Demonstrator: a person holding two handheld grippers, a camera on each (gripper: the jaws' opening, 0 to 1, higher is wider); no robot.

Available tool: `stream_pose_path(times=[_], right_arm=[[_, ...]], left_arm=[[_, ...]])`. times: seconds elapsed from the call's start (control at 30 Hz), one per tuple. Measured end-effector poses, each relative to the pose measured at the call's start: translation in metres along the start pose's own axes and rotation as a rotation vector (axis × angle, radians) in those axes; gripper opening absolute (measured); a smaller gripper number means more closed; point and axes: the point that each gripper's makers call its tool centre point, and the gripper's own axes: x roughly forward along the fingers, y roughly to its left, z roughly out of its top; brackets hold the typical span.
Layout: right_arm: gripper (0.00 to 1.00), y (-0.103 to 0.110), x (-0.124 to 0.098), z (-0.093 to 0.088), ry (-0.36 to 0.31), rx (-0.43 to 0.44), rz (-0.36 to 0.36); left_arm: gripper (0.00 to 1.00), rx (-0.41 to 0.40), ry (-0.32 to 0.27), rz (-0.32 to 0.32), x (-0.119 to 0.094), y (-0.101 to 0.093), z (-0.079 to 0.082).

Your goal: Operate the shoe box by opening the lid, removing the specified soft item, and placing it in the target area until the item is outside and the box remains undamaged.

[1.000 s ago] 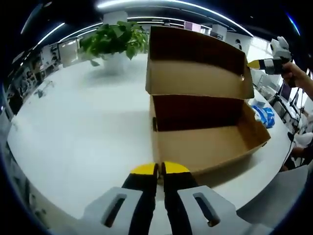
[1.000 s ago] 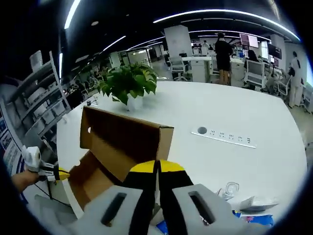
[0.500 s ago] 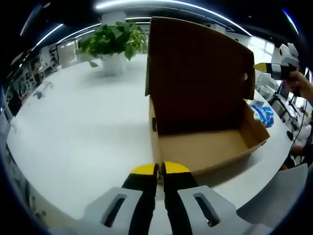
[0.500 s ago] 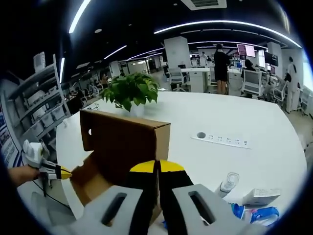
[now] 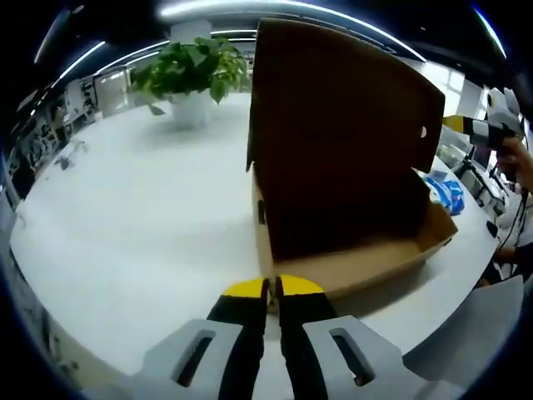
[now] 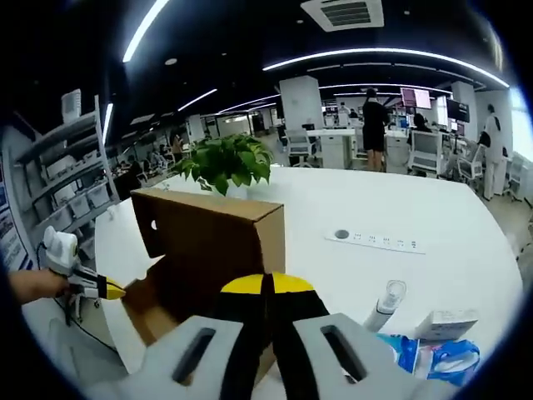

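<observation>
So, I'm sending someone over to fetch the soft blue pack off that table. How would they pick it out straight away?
Start at the big white table and find the open cardboard shoe box. On the side of the box away from the potted plant, near the table's edge, lies a blue-and-white soft pack. It is the blue thing there, beside a small clear bottle.

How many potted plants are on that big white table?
1. The potted plant stands on the white table beyond the open cardboard box; the right gripper view shows the same plant behind the box. The raised lid may hide others.
</observation>
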Motion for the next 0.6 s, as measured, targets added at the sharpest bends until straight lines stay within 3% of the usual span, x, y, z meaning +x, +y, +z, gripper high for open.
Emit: stream_pose_path(times=[0.37, 0.6], right_arm=[[0.0, 0.008, -0.014, -0.011, -0.038, -0.016, -0.009], [0.0, 0.014, -0.02, -0.018, -0.042, -0.075, -0.003]], left_arm=[[0.02, -0.002, -0.02, -0.015, -0.001, 0.0, -0.001], [0.03, 0.025, -0.033, -0.017, -0.001, 0.0, 0.001]])
